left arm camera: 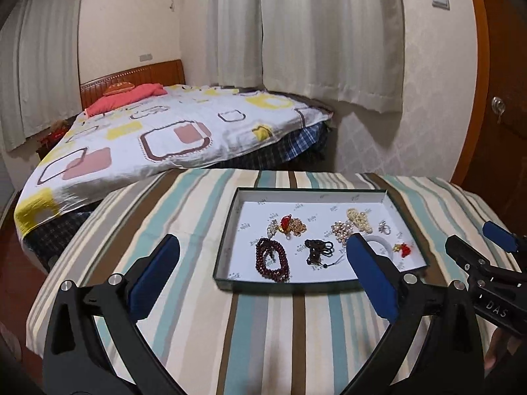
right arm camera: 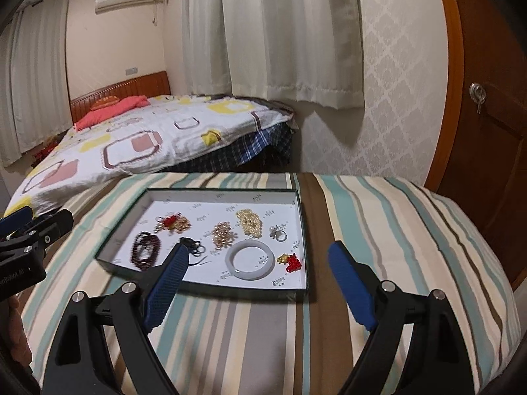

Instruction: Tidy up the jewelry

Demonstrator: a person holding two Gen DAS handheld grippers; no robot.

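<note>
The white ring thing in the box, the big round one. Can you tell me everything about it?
The white bangle is a smooth, plain ring that looks like pale stone or glass, slightly cloudy, with no clasp or beads. It lies flat on the printed white floor of the shallow box, near the front right part. Nothing holds it. A small red and gold charm sits just to its right, seemingly close but apart. In the left wrist view a blue pad hides most of it.
</note>
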